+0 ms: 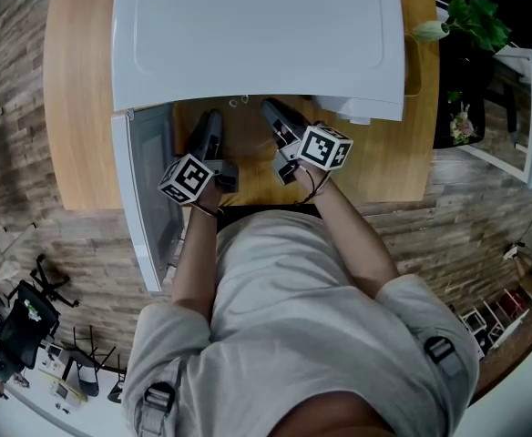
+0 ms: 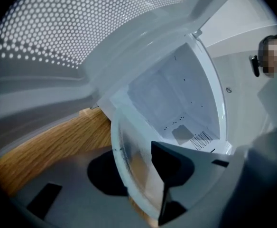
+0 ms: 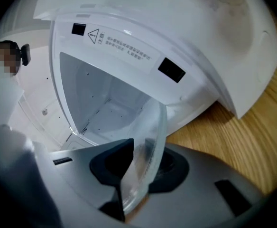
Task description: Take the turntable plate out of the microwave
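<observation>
On the wooden table (image 1: pixel 75 107), at the near mouth of the microwave (image 1: pixel 257 35), our left gripper (image 1: pixel 211 121) and right gripper (image 1: pixel 271 109) each clamp the turntable plate (image 2: pixel 133 165) by its rim; pulling unevenly, we judge, could let the glass slip.

Turntable plate (image 2: pixel 137 175): clear glass disc, at the cavity mouth of the white microwave (image 1: pixel 257 35); door (image 1: pixel 143 180) swung open.

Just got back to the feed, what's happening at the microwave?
A person holds the glass turntable plate with both grippers: the left gripper and the right gripper each clamp its rim. The plate sits at the mouth of the open microwave, whose cavity looks empty, over the wooden table.
</observation>
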The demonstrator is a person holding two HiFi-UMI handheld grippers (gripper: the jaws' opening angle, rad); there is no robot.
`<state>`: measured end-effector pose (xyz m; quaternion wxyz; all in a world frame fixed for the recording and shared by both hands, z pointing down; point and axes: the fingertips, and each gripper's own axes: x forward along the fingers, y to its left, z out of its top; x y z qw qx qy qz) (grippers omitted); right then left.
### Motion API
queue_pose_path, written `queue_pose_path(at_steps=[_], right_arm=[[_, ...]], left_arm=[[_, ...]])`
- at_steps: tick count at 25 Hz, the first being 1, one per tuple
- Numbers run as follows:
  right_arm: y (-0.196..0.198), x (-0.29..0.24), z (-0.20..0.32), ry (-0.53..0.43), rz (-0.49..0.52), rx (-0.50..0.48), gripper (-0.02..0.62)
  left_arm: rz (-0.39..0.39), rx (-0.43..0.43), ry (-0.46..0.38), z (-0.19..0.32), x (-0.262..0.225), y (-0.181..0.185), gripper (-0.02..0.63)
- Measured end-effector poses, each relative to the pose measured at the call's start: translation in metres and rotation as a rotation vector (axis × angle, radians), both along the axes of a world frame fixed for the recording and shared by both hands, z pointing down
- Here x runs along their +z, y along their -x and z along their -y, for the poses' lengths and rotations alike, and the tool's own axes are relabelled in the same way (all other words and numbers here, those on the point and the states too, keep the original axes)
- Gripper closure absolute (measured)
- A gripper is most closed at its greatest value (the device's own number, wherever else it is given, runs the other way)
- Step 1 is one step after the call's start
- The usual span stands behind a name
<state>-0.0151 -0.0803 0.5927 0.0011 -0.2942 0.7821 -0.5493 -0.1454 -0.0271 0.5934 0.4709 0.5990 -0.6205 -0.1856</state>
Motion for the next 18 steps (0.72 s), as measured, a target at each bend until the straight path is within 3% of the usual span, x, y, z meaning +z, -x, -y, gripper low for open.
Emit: queue_pose_path(at_steps=[6, 18], right_arm=[[-0.004, -0.002, -0.009, -0.004, 0.013, -0.013, 0.492], [-0.011, -0.005, -0.028, -0.001, 0.005, -0.022, 0.492]], left_arm=[[0.041, 0.017, -0.024, -0.008, -0.01, -0.004, 0.46], [0.044, 0.01, -0.023, -0.029, -0.014, -0.012, 0.459]])
